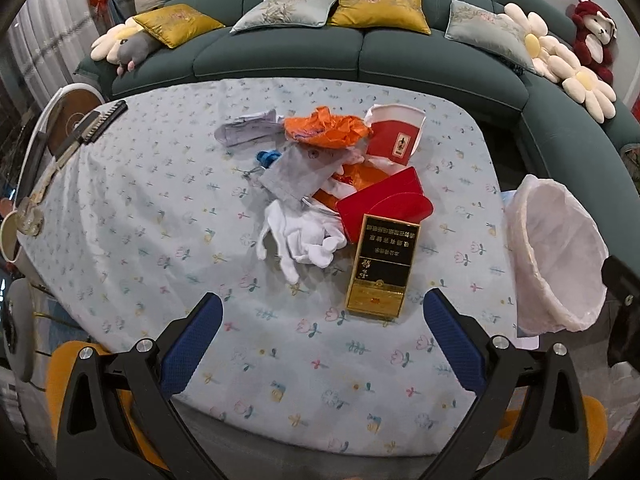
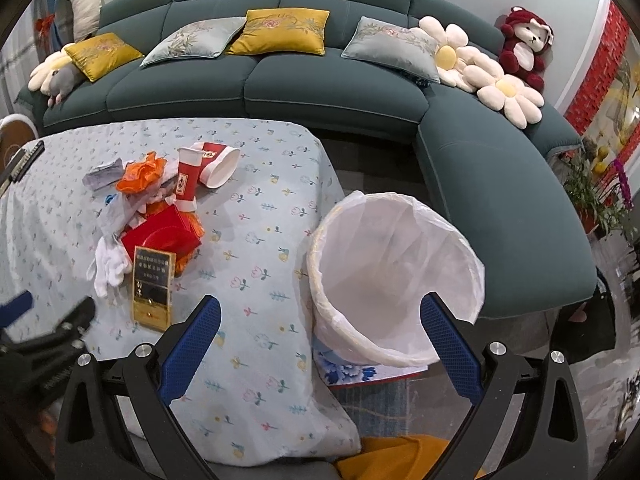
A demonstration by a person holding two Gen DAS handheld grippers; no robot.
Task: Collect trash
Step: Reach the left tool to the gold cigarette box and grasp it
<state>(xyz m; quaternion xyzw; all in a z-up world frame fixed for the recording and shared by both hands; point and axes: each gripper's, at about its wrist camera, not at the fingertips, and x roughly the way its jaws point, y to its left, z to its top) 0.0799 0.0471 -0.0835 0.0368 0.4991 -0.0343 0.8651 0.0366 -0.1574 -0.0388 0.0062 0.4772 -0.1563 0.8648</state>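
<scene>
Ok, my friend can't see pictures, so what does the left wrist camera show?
A pile of trash sits on a flowery tablecloth: a black-and-gold box, white gloves, red paper cups and orange plastic. The open left hand-held gripper hangs in front of it, with a white-lined bin to the right and a green sofa behind.

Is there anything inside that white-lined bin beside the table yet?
The bin looks empty: only its white plastic liner shows on the walls and the visible part of the bottom. The near rim hides part of the bottom, so something small there could go unseen.
</scene>
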